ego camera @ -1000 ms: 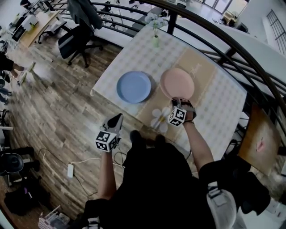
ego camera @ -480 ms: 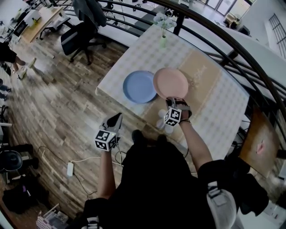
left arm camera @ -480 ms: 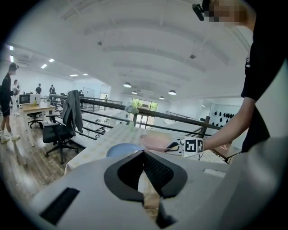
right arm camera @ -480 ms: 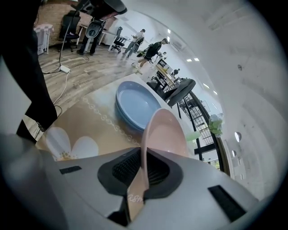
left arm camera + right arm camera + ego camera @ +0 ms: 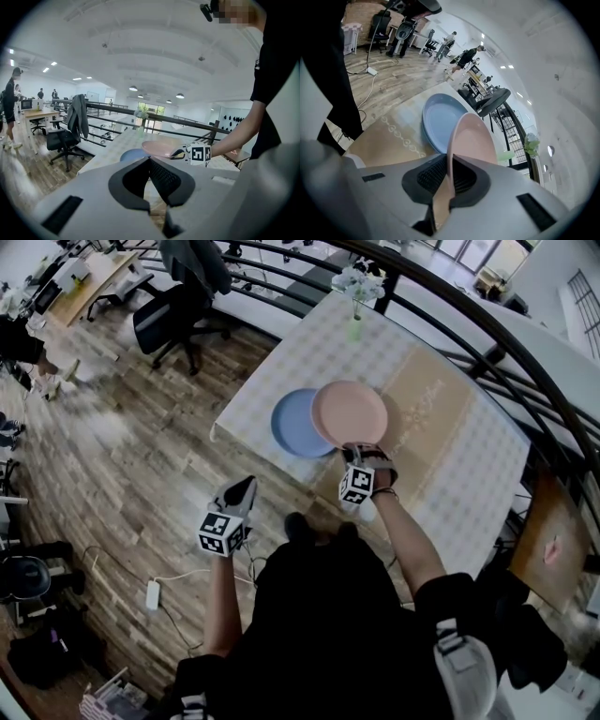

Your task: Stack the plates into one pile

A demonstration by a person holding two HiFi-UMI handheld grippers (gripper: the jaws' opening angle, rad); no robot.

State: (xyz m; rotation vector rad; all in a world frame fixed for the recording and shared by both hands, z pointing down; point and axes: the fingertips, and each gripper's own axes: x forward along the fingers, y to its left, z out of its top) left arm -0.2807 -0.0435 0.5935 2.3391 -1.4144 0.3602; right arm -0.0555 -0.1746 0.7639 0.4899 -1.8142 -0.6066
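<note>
Carried leftward since the earlier frame, the pink plate (image 5: 349, 412) now overlaps the right part of the blue plate (image 5: 292, 424), where before the two lay side by side with a gap between them. The right claw (image 5: 353, 453) is clamped on the pink plate's near rim, the edge pinched between its pads, and holds the plate roughly level and lifted off the worktop (image 5: 450, 456). The blue plate lies flat on the worktop near its left edge. The left claw (image 5: 247, 487) hangs over the wooden floor (image 5: 131, 465), near and left of the worktop, with its jaws together and nothing between them. A vase of flowers (image 5: 354, 326) stands at the worktop's far corner.
</note>
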